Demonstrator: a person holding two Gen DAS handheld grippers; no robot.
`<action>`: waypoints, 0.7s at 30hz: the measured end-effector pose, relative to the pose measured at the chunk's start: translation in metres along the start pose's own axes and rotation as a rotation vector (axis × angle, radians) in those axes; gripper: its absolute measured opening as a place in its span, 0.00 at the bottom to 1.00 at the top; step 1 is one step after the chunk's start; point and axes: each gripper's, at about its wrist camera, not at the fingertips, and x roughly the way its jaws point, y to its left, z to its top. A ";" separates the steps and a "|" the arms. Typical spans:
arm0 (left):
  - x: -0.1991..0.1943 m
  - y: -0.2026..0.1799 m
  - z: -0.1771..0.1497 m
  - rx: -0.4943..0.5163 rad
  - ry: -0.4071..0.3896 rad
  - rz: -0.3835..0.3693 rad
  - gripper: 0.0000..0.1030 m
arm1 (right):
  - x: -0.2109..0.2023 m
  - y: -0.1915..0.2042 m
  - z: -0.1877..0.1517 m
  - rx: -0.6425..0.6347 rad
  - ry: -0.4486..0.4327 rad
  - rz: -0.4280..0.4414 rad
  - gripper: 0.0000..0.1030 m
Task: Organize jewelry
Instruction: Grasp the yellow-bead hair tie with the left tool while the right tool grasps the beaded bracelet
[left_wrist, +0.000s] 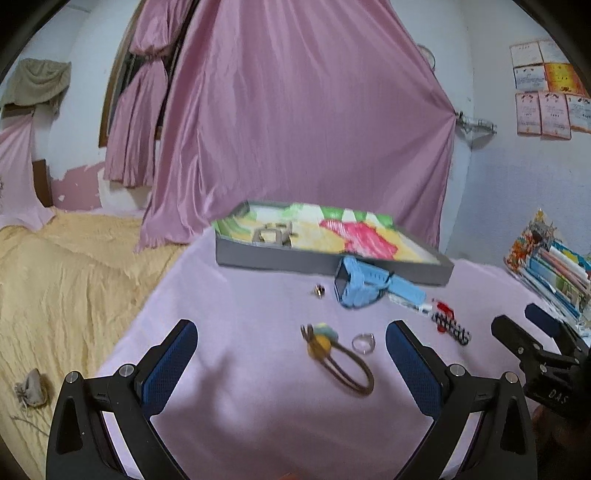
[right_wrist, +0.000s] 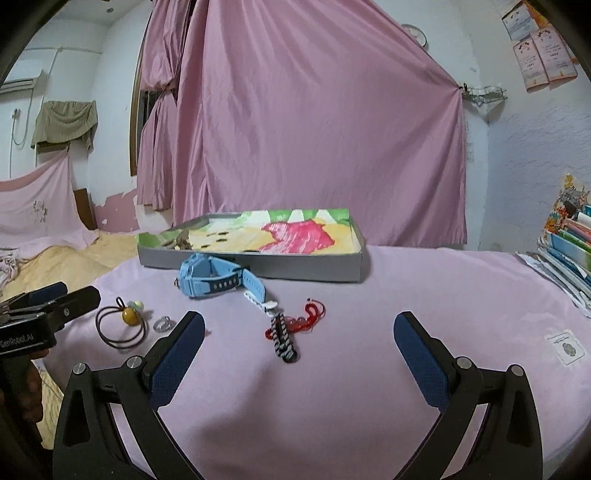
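Note:
A shallow grey tray (left_wrist: 295, 260) (right_wrist: 258, 267) with a colourful lining stands at the back of the pink-covered table; a small metal piece (left_wrist: 271, 233) lies in it. A blue watch (left_wrist: 360, 286) (right_wrist: 210, 278) lies against its front wall. A brown hair tie with a yellow bead (left_wrist: 338, 356) (right_wrist: 123, 323), a silver ring (left_wrist: 364, 342) (right_wrist: 164, 324), a small earring (left_wrist: 319, 291), a black-and-white braided bracelet (left_wrist: 452, 328) (right_wrist: 282, 338) and a red cord bracelet (right_wrist: 308, 317) lie loose. My left gripper (left_wrist: 291, 356) is open above the hair tie. My right gripper (right_wrist: 299, 343) is open over the braided bracelet.
A stack of books and papers (left_wrist: 550, 266) (right_wrist: 569, 243) sits at the table's right edge. A small white card (right_wrist: 565, 347) lies on the right. A bed with a yellow blanket (left_wrist: 66, 288) is left of the table. A pink curtain (left_wrist: 295, 110) hangs behind.

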 end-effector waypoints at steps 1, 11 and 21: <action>0.002 0.000 -0.001 0.003 0.017 -0.008 0.99 | 0.002 -0.002 -0.001 0.006 0.014 0.001 0.98; 0.021 0.003 -0.002 -0.040 0.130 -0.058 0.94 | 0.033 -0.002 0.000 0.061 0.163 0.087 0.90; 0.037 0.005 -0.001 -0.081 0.209 -0.111 0.43 | 0.059 0.009 -0.004 0.087 0.268 0.117 0.47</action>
